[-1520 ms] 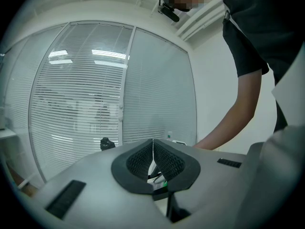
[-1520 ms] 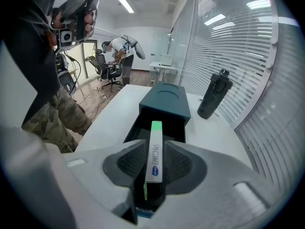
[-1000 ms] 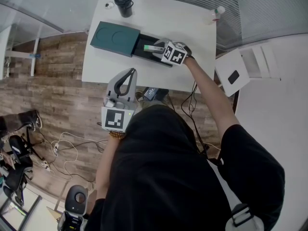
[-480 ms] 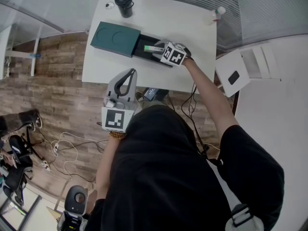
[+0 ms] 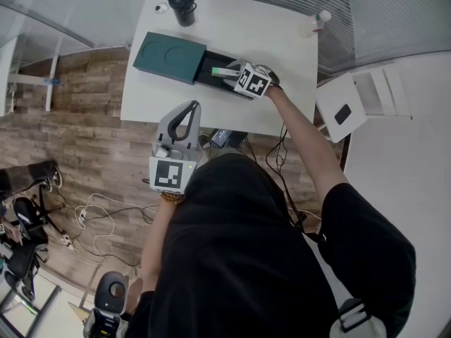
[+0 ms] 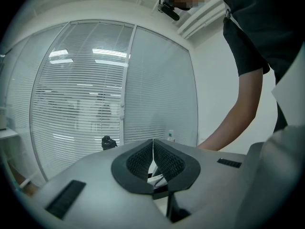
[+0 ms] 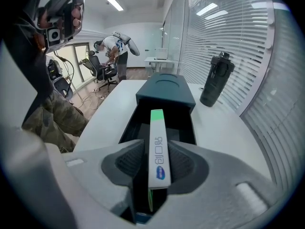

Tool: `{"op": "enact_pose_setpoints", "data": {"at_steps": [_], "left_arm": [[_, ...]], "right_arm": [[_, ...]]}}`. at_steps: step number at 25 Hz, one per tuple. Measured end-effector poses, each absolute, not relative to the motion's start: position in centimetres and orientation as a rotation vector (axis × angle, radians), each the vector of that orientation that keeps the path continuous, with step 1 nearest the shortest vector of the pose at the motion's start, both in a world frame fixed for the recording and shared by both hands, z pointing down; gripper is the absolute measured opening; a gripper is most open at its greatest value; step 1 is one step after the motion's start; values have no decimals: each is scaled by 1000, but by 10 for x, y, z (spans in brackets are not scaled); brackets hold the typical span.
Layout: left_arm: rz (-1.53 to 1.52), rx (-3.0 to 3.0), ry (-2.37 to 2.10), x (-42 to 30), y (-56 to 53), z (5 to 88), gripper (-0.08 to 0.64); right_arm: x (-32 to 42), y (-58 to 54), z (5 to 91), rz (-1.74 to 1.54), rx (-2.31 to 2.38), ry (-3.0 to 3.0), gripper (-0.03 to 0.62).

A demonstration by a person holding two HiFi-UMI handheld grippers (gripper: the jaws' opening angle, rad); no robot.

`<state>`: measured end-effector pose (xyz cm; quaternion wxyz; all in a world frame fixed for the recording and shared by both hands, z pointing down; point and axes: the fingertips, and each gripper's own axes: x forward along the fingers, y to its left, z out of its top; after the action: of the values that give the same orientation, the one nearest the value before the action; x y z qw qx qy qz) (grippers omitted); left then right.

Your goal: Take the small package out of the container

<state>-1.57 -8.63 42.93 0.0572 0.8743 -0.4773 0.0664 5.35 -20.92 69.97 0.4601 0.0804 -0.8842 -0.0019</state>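
A dark green slide-out container (image 5: 169, 56) (image 7: 166, 92) lies on the white table, its black drawer (image 5: 215, 70) (image 7: 143, 128) pulled out to the right. My right gripper (image 5: 232, 72) (image 7: 157, 156) hovers over the open drawer, shut on a slim white package with a green end (image 5: 224, 70) (image 7: 157, 147), which stands on edge between the jaws. My left gripper (image 5: 180, 122) (image 6: 153, 159) is held off the table's near edge, jaws pressed together with nothing between them.
A black bottle (image 5: 181, 4) (image 7: 216, 80) stands at the table's far edge beyond the container. A small clear bottle (image 5: 318, 18) sits at the far right corner. A white side table (image 5: 345, 108) stands to the right. Cables lie on the wooden floor (image 5: 91, 217).
My right gripper with the package has shifted slightly to the left and farther over the drawer. The left gripper has stayed where it was.
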Motion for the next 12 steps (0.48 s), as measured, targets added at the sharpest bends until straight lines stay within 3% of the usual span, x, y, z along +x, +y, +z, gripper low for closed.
{"op": "enact_pose_setpoints", "data": {"at_steps": [12], "left_arm": [[216, 2637, -1470, -19, -87, 432, 8]], "right_arm": [[54, -208, 712, -2, 184, -2139, 140]]}}
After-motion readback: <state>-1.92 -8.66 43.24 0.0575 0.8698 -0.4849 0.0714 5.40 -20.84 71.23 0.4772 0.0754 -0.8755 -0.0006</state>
